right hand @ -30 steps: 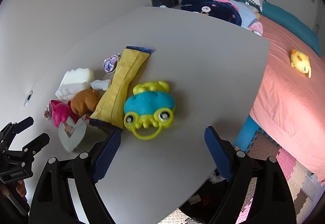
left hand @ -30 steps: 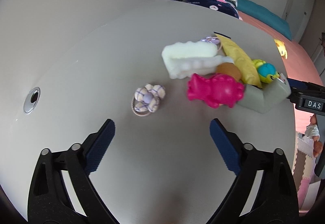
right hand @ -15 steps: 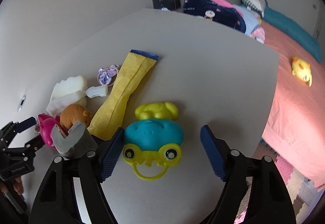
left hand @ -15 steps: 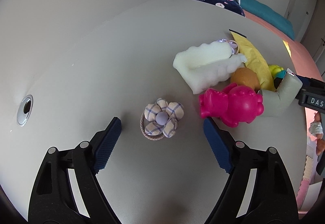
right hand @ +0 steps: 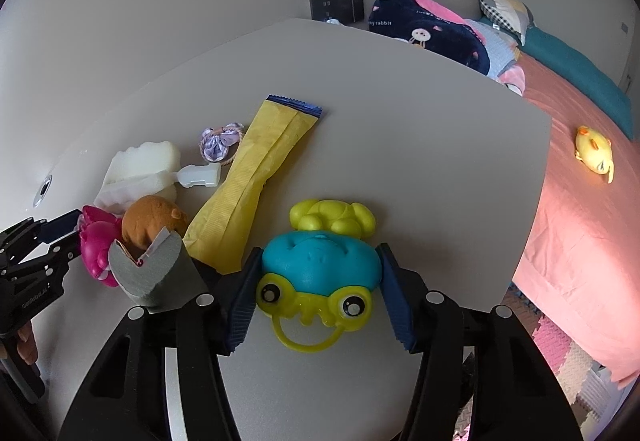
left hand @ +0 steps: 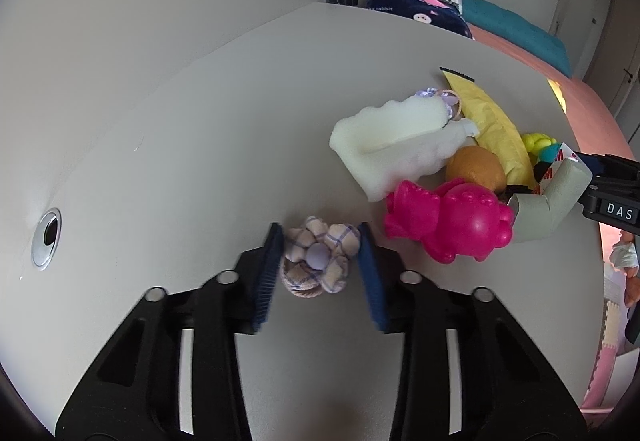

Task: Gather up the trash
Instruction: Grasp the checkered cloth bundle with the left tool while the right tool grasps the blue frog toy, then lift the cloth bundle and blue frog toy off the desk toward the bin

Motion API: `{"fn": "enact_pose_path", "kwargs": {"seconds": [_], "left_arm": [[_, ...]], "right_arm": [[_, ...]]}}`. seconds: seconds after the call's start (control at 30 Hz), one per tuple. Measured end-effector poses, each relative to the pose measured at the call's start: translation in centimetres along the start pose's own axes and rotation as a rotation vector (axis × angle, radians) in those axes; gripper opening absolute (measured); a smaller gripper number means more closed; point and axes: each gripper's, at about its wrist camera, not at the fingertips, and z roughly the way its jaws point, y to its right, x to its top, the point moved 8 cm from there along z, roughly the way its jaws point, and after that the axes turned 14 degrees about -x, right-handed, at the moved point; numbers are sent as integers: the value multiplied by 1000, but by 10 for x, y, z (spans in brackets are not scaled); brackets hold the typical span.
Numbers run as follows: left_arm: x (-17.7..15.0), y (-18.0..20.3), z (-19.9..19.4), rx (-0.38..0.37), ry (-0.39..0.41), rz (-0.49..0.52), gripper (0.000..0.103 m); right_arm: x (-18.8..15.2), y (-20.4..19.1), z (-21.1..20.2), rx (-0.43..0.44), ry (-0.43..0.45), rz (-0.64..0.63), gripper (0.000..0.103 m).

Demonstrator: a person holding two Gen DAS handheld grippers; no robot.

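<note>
Left gripper is nearly closed around the plaid scrunchie, which sits on the table square between the pads, both of them touching or about to touch its sides; no lift is visible, and the pink toy lies just right of it. Right gripper straddles the frog toy, pads close beside its sides but contact unclear, toy's long axis running straight away between the fingers. The yellow wrapper lies up-left of the frog, long axis slanting away, nearer the right gripper.
</note>
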Motion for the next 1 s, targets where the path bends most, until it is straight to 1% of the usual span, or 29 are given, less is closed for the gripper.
{"fn": "enact_pose_path", "kwargs": {"seconds": [0.17, 0.27, 0.33, 0.57, 0.83, 1.0], "left_arm": [[1, 5, 1, -1, -2, 14, 23], [1, 9, -2, 19, -17, 24, 19], [0, 13, -4, 16, -22, 25, 17], [-3, 26, -18, 13, 6, 11, 16], [-10, 54, -42, -5, 40, 43, 16], [-11, 73, -46, -14, 51, 50, 16]], "right_arm": [[-4, 3, -5, 30, -17, 39, 57], [-6, 6, -14, 29, -4, 47, 57], [-7, 8, -18, 32, 2, 51, 57], [-14, 17, -38, 42, 20, 66, 57], [-25, 26, -66, 55, 55, 75, 57], [-35, 37, -82, 52, 77, 89, 57]]}}
